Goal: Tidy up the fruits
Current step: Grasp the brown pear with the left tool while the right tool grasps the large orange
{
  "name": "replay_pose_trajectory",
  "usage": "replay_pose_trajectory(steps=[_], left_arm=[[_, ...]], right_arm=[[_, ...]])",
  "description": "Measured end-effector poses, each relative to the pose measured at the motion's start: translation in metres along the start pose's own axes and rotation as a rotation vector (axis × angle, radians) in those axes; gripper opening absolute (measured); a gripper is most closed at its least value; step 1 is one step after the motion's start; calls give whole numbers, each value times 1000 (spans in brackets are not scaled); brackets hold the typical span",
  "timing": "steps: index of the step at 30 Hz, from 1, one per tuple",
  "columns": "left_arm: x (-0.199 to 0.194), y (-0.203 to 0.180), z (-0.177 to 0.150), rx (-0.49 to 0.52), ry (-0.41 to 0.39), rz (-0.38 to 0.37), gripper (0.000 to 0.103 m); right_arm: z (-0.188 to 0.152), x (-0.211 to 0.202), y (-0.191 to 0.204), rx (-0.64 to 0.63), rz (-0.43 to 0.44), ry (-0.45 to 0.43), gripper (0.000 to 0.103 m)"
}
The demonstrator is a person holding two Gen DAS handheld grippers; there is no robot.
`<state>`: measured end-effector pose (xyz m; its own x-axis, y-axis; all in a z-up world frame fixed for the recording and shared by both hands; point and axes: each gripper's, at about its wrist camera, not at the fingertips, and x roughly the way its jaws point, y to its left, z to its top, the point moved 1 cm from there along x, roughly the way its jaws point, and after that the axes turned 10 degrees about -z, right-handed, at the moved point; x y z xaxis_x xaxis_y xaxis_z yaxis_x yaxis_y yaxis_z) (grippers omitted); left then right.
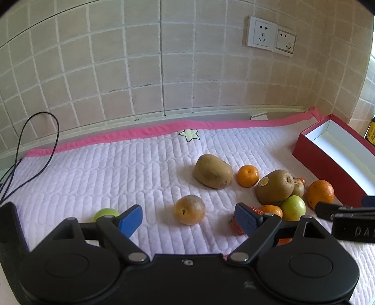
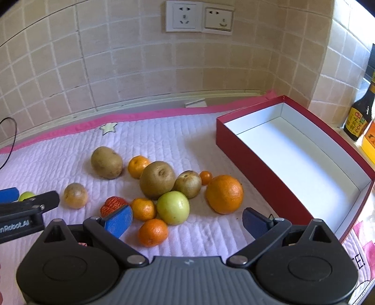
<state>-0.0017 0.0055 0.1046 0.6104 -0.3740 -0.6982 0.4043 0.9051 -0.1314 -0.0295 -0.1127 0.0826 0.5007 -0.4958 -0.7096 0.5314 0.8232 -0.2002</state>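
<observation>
Left gripper (image 1: 188,219): held low over white quilted mat (image 1: 117,178), jaws spread wide, nothing between blue pads (image 1: 131,219). Small yellow-brown fruit (image 1: 189,210) lying on mat just ahead of the gap, untouched. Small green fruit (image 1: 105,213) partly hidden behind left pad.

Right gripper (image 2: 187,221): likewise agape, empty, hovering above the cluster. Green apple (image 2: 173,207) and small tangerine (image 2: 152,232) nearest the gap, neither contacted.

Fruit cluster, all loose on mat: large orange (image 2: 224,194) nearest red box (image 2: 246,159); big kiwi (image 2: 157,179) touching green apple and a smaller kiwi (image 2: 188,183); tiny orange fruit (image 2: 205,177) behind that; second tangerine (image 2: 143,208) beside apple; third (image 2: 137,166) behind big kiwi; potato-like brown fruit (image 2: 106,162) set apart at left; item in red netting (image 2: 112,204) partly behind right gripper's left pad.

Red box: open, white interior bare, standing at mat's right side. No fruit inside.

Background: tiled wall, two wall sockets (image 2: 199,17), dark sauce bottle (image 2: 359,117) at far right, black cable (image 1: 39,145) at far left.
</observation>
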Motion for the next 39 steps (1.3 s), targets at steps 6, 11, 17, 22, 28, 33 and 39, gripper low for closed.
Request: replay_pose_trajectory(steps=[6,11,17,22,28,33,39], left_arm=[[20,12,8,24,33,-42,102],[43,21,11,-6,88,-103,102],[73,28,8,-20,156,-101,97],[95,34,4,-47,215,-122,88],[107,36,2,-47,232,-114,83],[111,32,3,11,222,-83,60],[103,28,7,41,182,-75,52]], right_arm=[[8,21,-18,55,-62,16,98],[13,41,-32,82,-90,46,98],[20,72,-44,96,-97,94,98],[22,97,-47,111,-100,143,93],[26,114,-46,109,-100,160,92],[28,124,-45,108,-72,188,71],[27,120,-41,84,-38,168,58]])
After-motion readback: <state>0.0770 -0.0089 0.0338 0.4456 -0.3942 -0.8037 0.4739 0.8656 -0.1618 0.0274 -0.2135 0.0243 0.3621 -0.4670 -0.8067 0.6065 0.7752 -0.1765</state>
